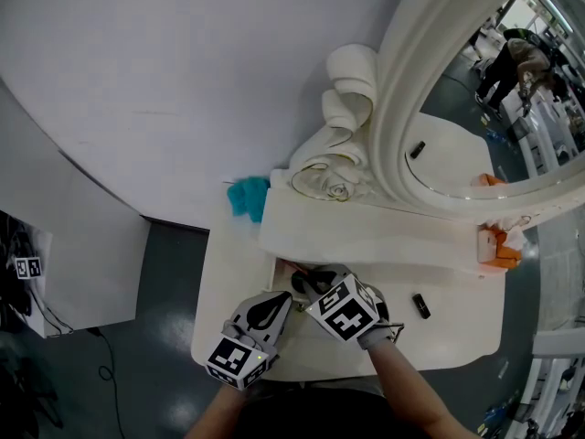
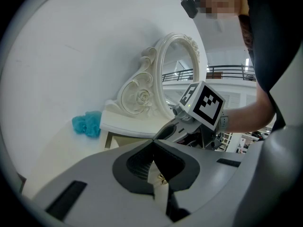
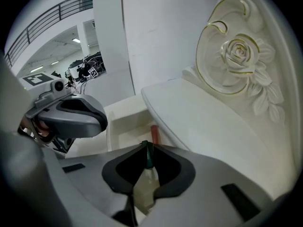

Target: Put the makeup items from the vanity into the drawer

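The small cream drawer (image 1: 283,268) stands pulled out from under the vanity shelf (image 1: 384,236). My left gripper (image 1: 277,305) is at its front, shut on the drawer's cream front with its gold knob (image 2: 161,177). My right gripper (image 1: 307,283) hangs over the open drawer (image 3: 122,122), shut on a thin green pencil (image 3: 148,153). A red tube (image 3: 154,134) lies inside the drawer by the shelf's edge. A small black makeup item (image 1: 420,305) lies on the vanity top to the right of both grippers.
A teal puff (image 1: 247,196) sits at the shelf's left end, beside the carved rose scroll (image 1: 334,186) of the oval mirror (image 1: 475,90). Orange and white items (image 1: 498,245) stand at the shelf's right end. The vanity's front edge is close below my grippers.
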`<move>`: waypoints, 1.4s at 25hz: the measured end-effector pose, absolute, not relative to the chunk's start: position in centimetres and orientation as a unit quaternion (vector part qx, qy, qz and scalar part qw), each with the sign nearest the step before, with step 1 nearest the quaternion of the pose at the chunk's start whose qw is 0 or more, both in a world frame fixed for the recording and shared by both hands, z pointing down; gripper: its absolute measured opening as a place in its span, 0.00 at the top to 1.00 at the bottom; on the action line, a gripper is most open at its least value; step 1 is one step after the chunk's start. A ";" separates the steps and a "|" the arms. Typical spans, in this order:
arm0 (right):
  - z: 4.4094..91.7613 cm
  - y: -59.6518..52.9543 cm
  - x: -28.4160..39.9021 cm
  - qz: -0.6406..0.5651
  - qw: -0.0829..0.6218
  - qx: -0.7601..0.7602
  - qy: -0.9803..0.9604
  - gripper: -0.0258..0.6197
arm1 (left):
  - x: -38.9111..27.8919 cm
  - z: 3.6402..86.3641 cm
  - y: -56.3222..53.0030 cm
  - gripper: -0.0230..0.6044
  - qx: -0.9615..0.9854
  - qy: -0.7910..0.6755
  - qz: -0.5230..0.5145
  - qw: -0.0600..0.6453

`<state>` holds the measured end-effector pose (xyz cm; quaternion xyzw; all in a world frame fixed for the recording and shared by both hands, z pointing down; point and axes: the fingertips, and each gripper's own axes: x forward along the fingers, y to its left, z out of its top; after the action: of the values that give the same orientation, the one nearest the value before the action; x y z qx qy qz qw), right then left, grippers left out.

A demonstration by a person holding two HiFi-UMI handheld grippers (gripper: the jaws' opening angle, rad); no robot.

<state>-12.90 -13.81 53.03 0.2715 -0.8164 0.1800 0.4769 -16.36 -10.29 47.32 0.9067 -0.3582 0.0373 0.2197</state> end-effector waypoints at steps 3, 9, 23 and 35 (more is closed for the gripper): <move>53.0 -13.8 -12.9 0.179 0.477 0.271 -0.817 0.88 | -16.3 47.3 -10.3 0.94 0.906 -0.360 0.037 0.220; 52.9 -13.6 -12.8 0.179 0.475 0.267 -0.819 0.88 | -16.1 47.4 -10.2 0.94 0.906 -0.359 0.037 0.221; 50.6 -12.8 -12.8 0.156 0.421 0.257 -0.856 0.91 | -14.7 47.5 -9.9 0.94 0.905 -0.360 0.045 0.221; 49.0 -11.6 -10.1 0.169 0.354 0.295 -0.871 0.93 | -12.2 47.4 -9.6 0.94 0.907 -0.358 0.051 0.216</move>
<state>-10.07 -11.61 49.01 0.2953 -0.8710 0.1691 0.3543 -12.21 -9.60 47.38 0.9070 -0.3580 0.0514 0.2156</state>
